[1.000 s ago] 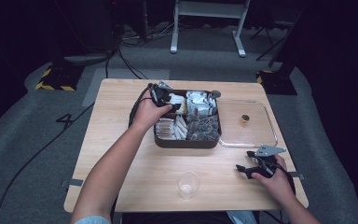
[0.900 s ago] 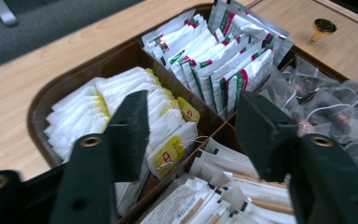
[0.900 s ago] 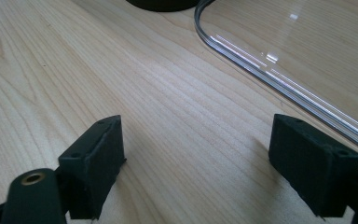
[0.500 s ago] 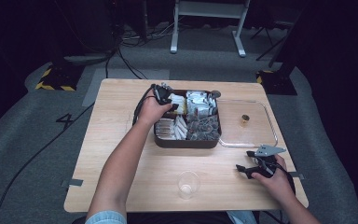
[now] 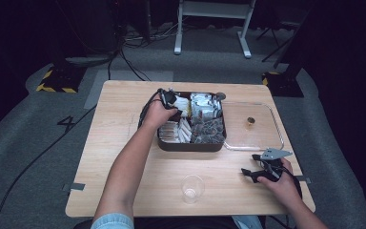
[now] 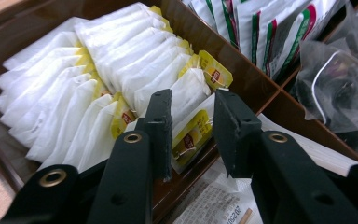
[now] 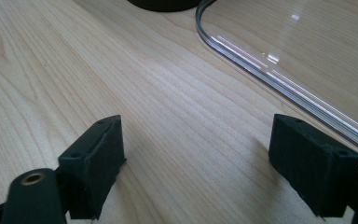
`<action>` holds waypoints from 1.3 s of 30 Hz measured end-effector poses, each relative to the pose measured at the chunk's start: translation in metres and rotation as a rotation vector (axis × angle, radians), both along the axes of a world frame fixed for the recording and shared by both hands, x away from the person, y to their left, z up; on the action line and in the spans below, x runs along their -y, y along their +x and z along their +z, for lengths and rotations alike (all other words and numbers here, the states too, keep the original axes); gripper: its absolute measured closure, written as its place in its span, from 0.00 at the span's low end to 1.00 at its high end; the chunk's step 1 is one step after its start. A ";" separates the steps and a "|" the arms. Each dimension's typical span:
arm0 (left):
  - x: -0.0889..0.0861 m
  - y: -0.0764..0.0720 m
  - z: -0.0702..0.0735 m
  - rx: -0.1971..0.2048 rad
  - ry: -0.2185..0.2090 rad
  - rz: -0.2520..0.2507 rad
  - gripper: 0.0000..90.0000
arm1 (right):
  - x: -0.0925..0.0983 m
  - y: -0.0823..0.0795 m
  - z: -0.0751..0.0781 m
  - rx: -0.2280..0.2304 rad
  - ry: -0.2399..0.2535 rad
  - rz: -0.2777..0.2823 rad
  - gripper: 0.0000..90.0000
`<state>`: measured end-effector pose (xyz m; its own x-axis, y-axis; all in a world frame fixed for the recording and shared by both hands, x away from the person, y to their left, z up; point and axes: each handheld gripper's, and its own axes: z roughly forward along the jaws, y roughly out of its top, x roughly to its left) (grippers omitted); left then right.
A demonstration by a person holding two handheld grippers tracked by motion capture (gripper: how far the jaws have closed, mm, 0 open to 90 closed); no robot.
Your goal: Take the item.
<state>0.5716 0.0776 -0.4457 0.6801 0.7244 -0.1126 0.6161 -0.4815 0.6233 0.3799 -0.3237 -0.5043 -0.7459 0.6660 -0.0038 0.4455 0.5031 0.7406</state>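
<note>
Two tools apart, left tool point(image 6: 192, 140) straddling a tea bag point(image 6: 191, 135), right tool point(image 7: 214, 163) spread wide on table point(image 7: 121, 84)

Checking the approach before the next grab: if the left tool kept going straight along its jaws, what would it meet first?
Most likely the tea bags in the brown box: the left tool stands slightly open over the nearest yellow-tagged ones, though depth is hard to judge.

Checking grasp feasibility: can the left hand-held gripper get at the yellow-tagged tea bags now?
Probably yes. The left hand-held gripper hangs open right over the tea bags; the clear lid lies aside on the table.
</note>
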 end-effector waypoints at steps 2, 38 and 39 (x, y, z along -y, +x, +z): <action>0.001 0.001 -0.001 -0.001 0.004 -0.003 0.79 | 0.000 0.000 0.000 0.000 0.000 0.000 0.20; 0.007 -0.009 0.029 0.075 0.060 -0.100 1.00 | 0.000 0.000 0.000 0.000 0.000 0.000 0.20; 0.007 -0.009 0.032 0.079 0.055 -0.101 1.00 | 0.000 0.000 0.000 0.000 0.000 0.000 0.20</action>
